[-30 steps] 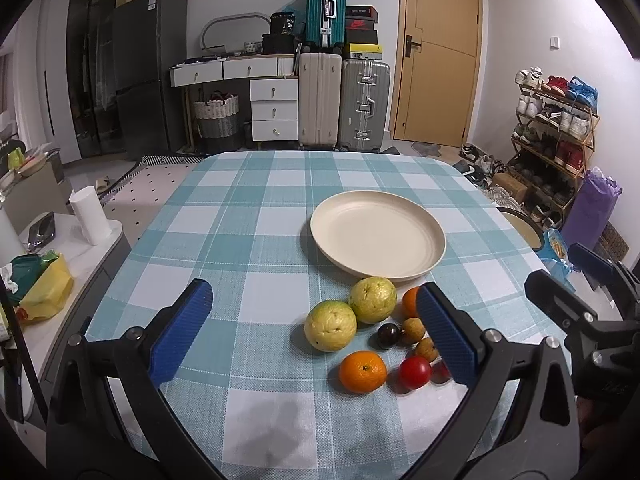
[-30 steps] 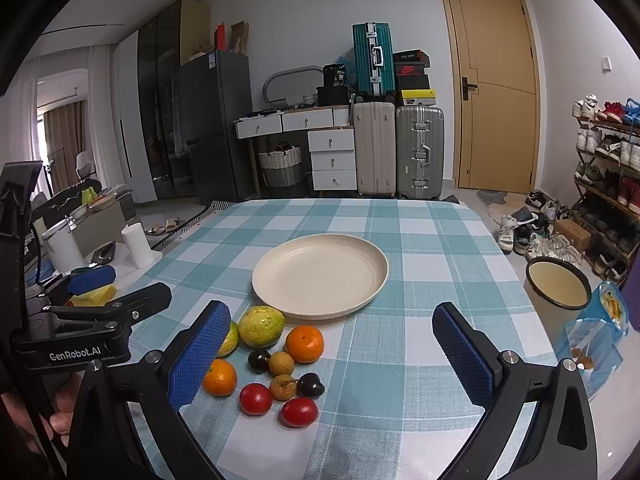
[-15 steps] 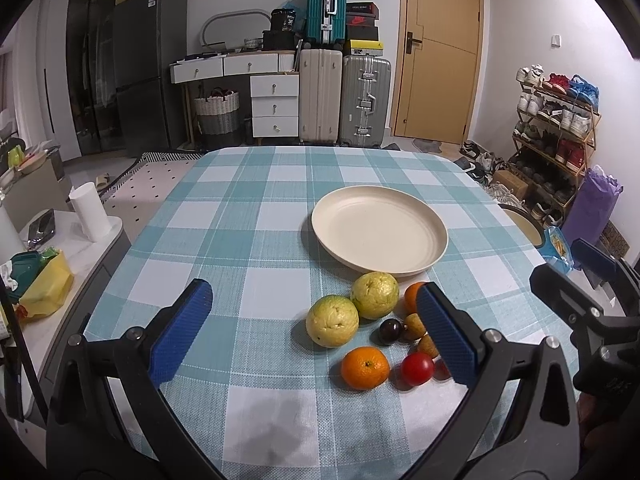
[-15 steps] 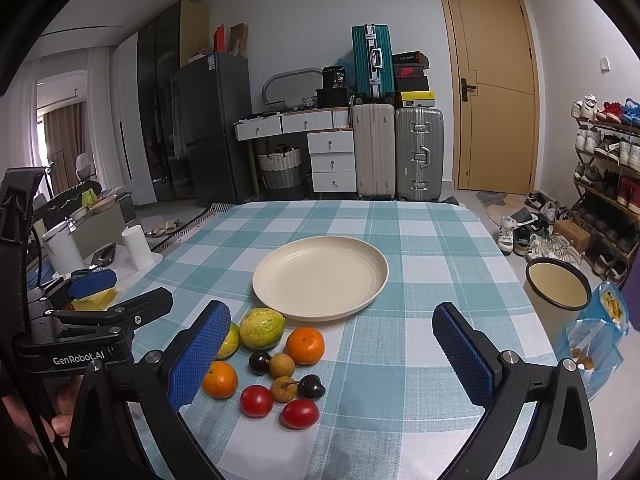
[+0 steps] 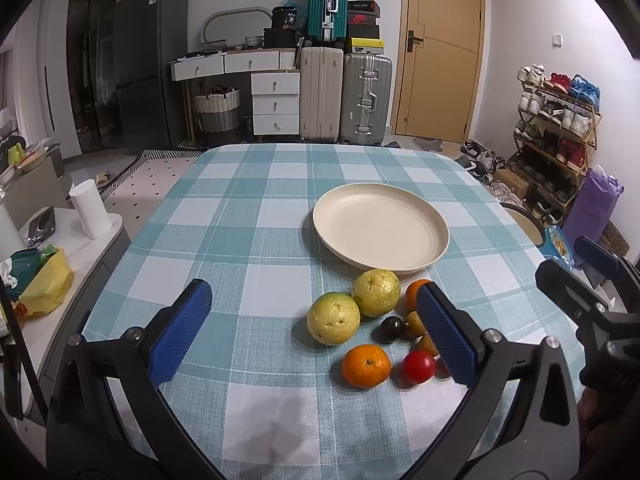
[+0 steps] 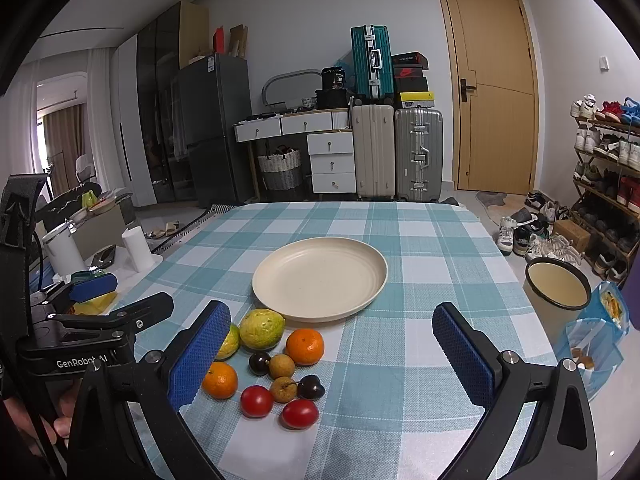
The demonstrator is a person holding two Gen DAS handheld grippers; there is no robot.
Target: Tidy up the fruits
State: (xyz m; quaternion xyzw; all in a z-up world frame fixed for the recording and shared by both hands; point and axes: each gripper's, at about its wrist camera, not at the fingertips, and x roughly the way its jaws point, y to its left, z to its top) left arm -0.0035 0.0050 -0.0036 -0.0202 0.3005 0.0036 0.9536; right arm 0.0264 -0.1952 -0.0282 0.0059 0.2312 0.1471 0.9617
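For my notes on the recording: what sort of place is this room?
Most likely a lived-in home, a dining area by the entrance: a table with a checked cloth, a shoe rack, a fridge and stacked suitcases.

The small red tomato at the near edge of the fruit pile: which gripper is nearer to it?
Left. The left gripper has its right finger beside the small red tomato; the right gripper stands off to its right.
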